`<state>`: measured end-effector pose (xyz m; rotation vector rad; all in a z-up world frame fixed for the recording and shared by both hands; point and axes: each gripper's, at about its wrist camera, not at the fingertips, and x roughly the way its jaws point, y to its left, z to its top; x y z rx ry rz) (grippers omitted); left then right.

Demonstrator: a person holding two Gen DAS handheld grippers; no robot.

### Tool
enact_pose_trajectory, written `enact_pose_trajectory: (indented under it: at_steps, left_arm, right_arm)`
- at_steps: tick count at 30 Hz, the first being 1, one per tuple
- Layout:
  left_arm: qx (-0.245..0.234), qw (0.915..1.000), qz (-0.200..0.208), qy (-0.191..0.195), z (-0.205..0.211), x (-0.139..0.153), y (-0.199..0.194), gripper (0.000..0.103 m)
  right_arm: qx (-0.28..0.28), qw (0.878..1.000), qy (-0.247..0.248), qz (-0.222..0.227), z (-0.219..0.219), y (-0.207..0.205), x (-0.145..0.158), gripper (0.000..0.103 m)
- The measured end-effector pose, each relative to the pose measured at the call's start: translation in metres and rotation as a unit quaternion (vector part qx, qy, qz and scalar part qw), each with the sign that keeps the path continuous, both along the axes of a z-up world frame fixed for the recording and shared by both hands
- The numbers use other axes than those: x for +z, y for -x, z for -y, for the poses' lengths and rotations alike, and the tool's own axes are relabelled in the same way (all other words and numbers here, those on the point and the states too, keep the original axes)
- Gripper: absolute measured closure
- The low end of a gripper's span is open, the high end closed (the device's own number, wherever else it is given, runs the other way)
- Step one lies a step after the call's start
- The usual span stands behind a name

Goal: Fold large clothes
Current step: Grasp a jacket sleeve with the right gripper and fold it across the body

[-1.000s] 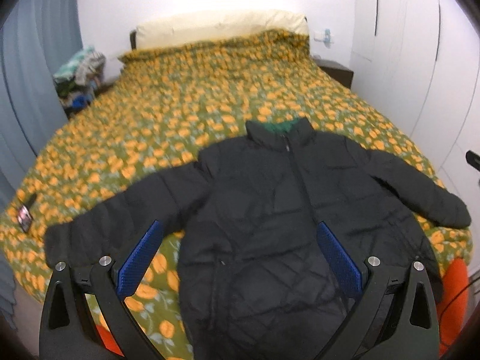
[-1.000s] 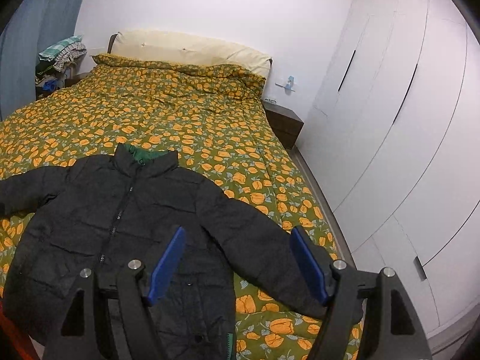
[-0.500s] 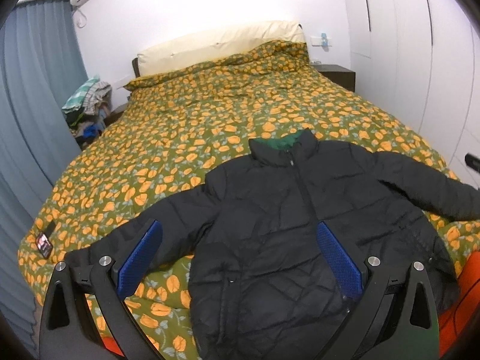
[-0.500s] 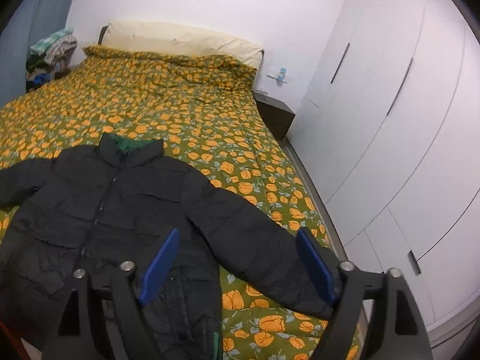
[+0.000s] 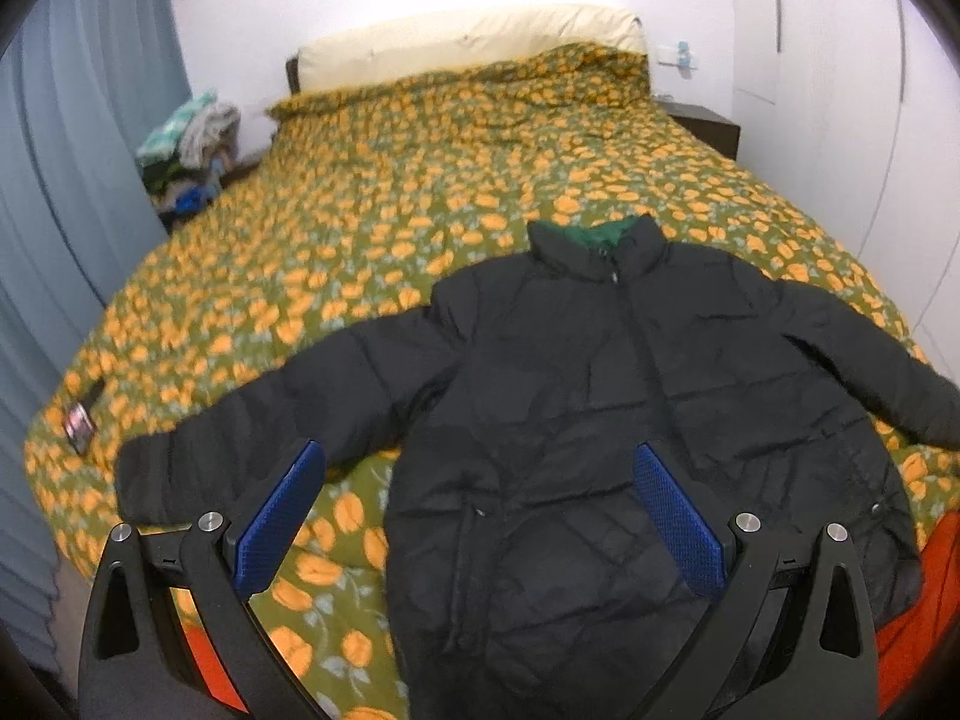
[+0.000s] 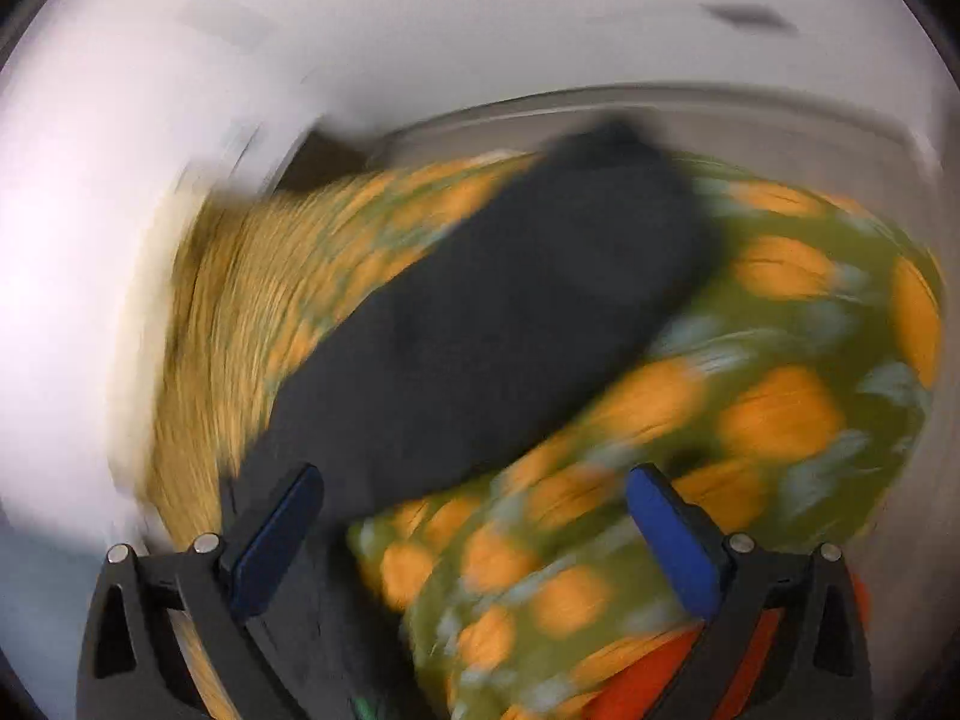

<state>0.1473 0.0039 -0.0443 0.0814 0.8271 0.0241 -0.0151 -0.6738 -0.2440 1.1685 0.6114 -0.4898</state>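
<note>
A black quilted jacket (image 5: 600, 420) with a green collar lining lies face up on the bed, zipped, both sleeves spread out. My left gripper (image 5: 477, 498) is open and empty, held above the jacket's lower left part and left sleeve (image 5: 252, 438). My right gripper (image 6: 471, 516) is open and empty, close above the jacket's right sleeve (image 6: 480, 330) near its cuff. The right wrist view is heavily blurred by motion.
The bed has a green duvet with orange flowers (image 5: 420, 210) and a cream pillow (image 5: 468, 42). A clothes pile (image 5: 186, 150) and blue curtain (image 5: 72, 180) stand left. A nightstand (image 5: 702, 126) and white wardrobe (image 5: 840, 90) stand right. Orange fabric (image 5: 924, 618) shows at the bed's foot.
My right gripper has swung fast to the right and down toward the jacket's right sleeve, blurring its view. My left gripper has shifted slightly left, still over the jacket.
</note>
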Motion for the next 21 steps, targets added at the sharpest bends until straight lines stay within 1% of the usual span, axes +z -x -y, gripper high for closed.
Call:
enact_pose_trajectory:
  at_steps: [1,2,4,5,6,8,9,10,11,12,13,14,15,16,17,18,19,20,21]
  left_arm:
    - [0.002,0.9999,-0.009,0.010,-0.001,-0.003,-0.002,0.001]
    - [0.003,0.9998,-0.013,0.016,-0.001,-0.004,-0.003,0.001]
    - [0.003,0.9993,-0.020,0.031,-0.001,-0.006,-0.005,0.001]
    - [0.004,0.9992,-0.020,0.034,0.000,-0.006,-0.004,0.001]
    - [0.005,0.9992,-0.020,0.034,0.000,-0.006,-0.003,0.001]
    - [0.007,0.9993,-0.020,0.032,-0.001,-0.007,-0.002,0.001]
    - [0.008,0.9993,-0.021,0.030,-0.002,-0.007,-0.001,0.001]
    - [0.010,0.9993,-0.022,0.029,-0.004,-0.008,0.000,0.001]
    - [0.012,0.9993,-0.024,0.027,-0.005,-0.009,0.001,0.001]
    - [0.013,0.9993,-0.024,0.024,-0.006,-0.010,0.002,0.001]
    - [0.015,0.9993,-0.024,0.022,-0.008,-0.011,0.003,0.001]
    - [0.017,0.9993,-0.025,0.020,-0.010,-0.012,0.003,0.001]
    - [0.019,0.9993,-0.027,0.019,-0.012,-0.015,0.003,0.001]
    - [0.020,0.9992,-0.030,0.020,-0.013,-0.017,0.002,0.001]
    - [0.021,0.9990,-0.034,0.020,-0.013,-0.020,0.000,0.001]
    - [0.023,0.9988,-0.038,0.019,-0.013,-0.024,-0.001,0.001]
    - [0.025,0.9987,-0.041,0.021,-0.012,-0.026,-0.003,0.001]
    - [0.024,0.9986,-0.040,0.024,-0.010,-0.028,-0.004,0.001]
    - [0.024,0.9987,-0.037,0.025,-0.009,-0.028,-0.004,0.001]
  right_arm:
    - [-0.023,0.999,-0.015,0.017,0.016,0.010,-0.010,0.000]
    - [-0.032,0.999,-0.023,0.028,0.025,0.013,-0.016,0.000]
    - [-0.059,0.996,-0.048,0.053,0.043,0.017,-0.030,0.005]
    - [-0.063,0.995,-0.055,0.060,0.048,0.015,-0.032,0.016]
    - [-0.064,0.994,-0.057,0.065,0.052,0.011,-0.034,0.036]
    - [-0.055,0.995,-0.056,0.060,0.055,-0.001,-0.036,0.051]
    - [-0.052,0.995,-0.058,0.055,0.056,-0.007,-0.040,0.064]
    - [-0.052,0.996,-0.054,0.045,0.056,-0.013,-0.041,0.072]
    - [-0.049,0.997,-0.043,0.035,0.054,-0.018,-0.038,0.086]
    - [-0.044,0.998,-0.024,0.026,0.049,-0.022,-0.032,0.089]
    - [-0.028,0.999,0.017,0.018,0.038,-0.030,-0.014,0.091]
    - [-0.014,0.999,0.046,0.018,0.032,-0.033,-0.001,0.092]
    - [0.014,0.995,0.095,0.024,0.015,-0.041,0.025,0.092]
    - [0.046,0.988,0.144,0.037,-0.008,-0.052,0.053,0.092]
    - [0.067,0.982,0.171,0.048,-0.023,-0.058,0.071,0.092]
    - [0.105,0.968,0.216,0.069,-0.054,-0.071,0.102,0.092]
    - [0.127,0.959,0.238,0.083,-0.072,-0.079,0.119,0.092]
    - [0.159,0.945,0.266,0.103,-0.099,-0.092,0.142,0.093]
    - [0.200,0.928,0.292,0.120,-0.129,-0.109,0.163,0.093]
